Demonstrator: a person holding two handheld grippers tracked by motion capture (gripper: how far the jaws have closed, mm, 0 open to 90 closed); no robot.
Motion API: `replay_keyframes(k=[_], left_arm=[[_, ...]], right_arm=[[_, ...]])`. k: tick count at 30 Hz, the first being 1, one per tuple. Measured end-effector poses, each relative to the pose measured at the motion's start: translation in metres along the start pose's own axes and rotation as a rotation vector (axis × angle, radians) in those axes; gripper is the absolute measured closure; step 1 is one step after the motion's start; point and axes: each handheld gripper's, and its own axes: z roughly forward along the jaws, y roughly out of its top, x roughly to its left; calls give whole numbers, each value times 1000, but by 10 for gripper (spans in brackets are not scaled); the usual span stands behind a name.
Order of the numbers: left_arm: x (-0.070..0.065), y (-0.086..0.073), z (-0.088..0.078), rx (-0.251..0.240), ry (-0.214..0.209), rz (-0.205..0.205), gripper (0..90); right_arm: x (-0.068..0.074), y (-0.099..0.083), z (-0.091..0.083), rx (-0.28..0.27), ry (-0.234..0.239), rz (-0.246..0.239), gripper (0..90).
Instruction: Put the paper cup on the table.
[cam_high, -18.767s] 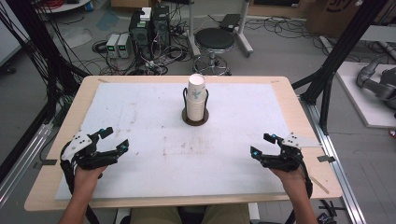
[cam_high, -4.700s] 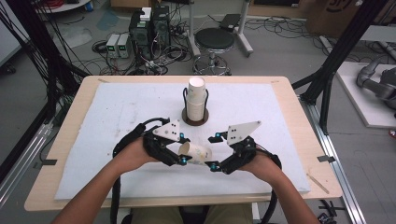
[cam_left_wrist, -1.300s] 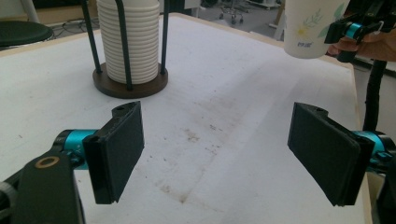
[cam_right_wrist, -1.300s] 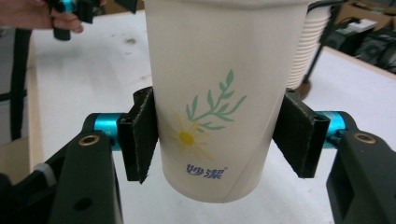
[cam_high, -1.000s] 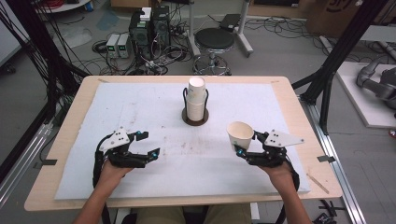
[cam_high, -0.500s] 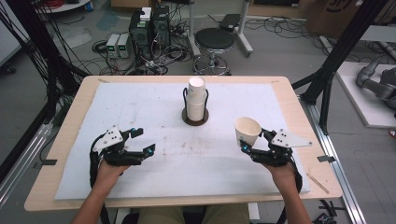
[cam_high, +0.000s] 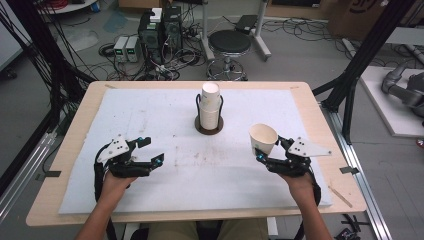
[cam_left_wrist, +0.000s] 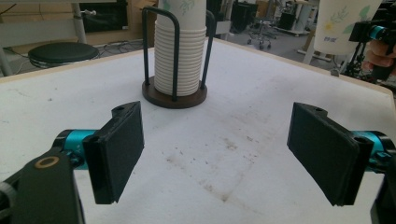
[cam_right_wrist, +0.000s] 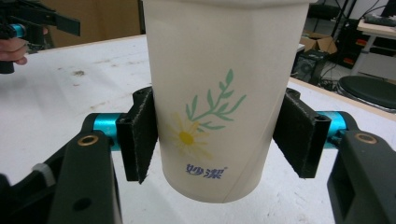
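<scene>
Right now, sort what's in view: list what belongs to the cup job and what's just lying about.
Part of the job:
- paper cup, clamped upright in the right gripper
- cup stack in its wire holder
- left gripper, open and empty

Just lying about:
- stool
- computer boxes and cables on the floor

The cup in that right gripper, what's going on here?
A person works at the table with a gripper in each hand. The right gripper holds one paper cup upright, off to the right of the cup stack in its holder. The left gripper is open and holds nothing, over the white mat.
</scene>
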Motion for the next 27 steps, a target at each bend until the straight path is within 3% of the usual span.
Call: replay_keyframes(k=[6, 12, 18, 24, 27], left_arm=[[1, 1, -3, -1, 15, 1, 187], [1, 1, -5, -9, 21, -9, 188], [1, 0, -5, 3, 12, -11, 188], [-1, -1, -3, 12, 9, -7, 187], [-1, -2, -1, 20, 8, -2, 188]], right_arm=[[-2, -1, 4, 11, -3, 6, 363], [1, 0, 19, 24, 23, 9, 363], [-4, -6, 41, 46, 7, 53, 364], [-9, -17, 63, 116, -38, 103, 363], [-10, -24, 73, 166, -29, 110, 363]])
